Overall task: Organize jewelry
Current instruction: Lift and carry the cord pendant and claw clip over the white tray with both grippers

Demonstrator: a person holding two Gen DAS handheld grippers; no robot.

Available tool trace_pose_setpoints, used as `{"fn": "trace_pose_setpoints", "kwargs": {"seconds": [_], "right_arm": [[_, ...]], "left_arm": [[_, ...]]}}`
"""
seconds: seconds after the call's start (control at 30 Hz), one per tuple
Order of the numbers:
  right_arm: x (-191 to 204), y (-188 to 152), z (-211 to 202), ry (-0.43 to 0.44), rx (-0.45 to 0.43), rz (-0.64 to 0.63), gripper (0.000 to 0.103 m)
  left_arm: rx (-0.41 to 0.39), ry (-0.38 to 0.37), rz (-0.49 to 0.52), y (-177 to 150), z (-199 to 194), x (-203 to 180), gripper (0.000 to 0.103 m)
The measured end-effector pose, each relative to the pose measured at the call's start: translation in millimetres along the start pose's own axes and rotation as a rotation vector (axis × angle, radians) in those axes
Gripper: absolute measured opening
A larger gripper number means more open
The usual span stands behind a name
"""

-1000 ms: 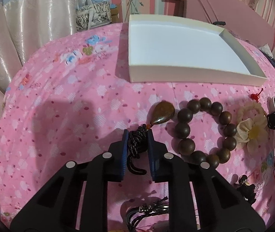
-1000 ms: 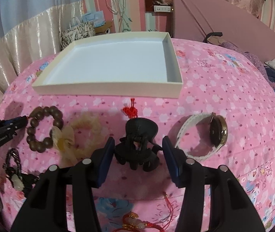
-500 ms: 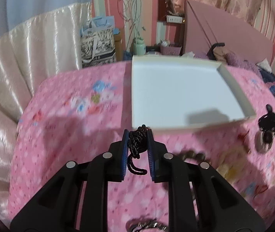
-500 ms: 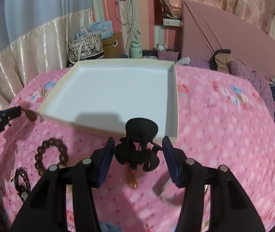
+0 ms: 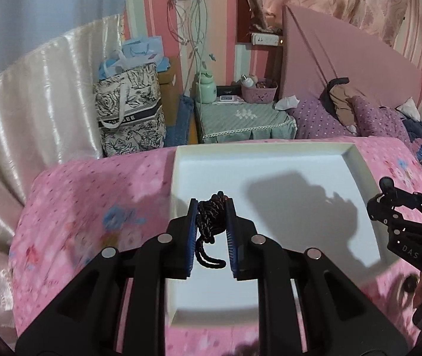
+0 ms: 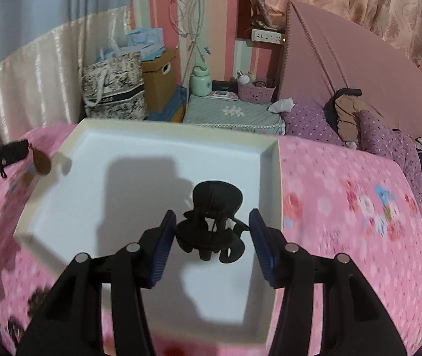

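My left gripper is shut on the black braided cord of a pendant and holds it above the left part of the shallow white box. The brown pendant stone hangs below that gripper in the right wrist view. My right gripper is shut on a black claw hair clip above the box, near its right wall. It also shows at the right edge of the left wrist view.
The box lies on a pink flowered bedspread. Beyond the bed stand a patterned tote bag, a green covered nightstand and a pink headboard. Other jewelry at the lower edges is blurred.
Both grippers lifted their items off the bedspread and moved forward over the white box. The beads, flower tie and watch dropped out of view.
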State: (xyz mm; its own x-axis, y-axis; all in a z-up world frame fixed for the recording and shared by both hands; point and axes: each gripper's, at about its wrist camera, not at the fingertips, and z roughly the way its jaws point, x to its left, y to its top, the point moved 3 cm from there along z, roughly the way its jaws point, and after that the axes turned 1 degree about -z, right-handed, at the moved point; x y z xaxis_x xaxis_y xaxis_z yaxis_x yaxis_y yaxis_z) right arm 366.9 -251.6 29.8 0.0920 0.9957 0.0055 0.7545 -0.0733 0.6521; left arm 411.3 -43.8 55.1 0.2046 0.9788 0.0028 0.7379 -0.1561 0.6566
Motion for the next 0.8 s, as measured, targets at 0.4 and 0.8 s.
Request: {"fn": "trace_pose_setpoints", "kwargs": {"seconds": [0.4, 0.8], "right_arm": [[-6.6, 41.4, 73.8, -0.023, 0.058, 0.051, 0.051], [-4.9, 44.8, 96.5, -0.019, 0.076, 0.059, 0.051]], "left_arm": [[0.094, -0.002, -0.033, 17.8, 86.7, -11.1, 0.016], [0.119, 0.047, -0.01, 12.3, 119.3, -14.6, 0.017]]}}
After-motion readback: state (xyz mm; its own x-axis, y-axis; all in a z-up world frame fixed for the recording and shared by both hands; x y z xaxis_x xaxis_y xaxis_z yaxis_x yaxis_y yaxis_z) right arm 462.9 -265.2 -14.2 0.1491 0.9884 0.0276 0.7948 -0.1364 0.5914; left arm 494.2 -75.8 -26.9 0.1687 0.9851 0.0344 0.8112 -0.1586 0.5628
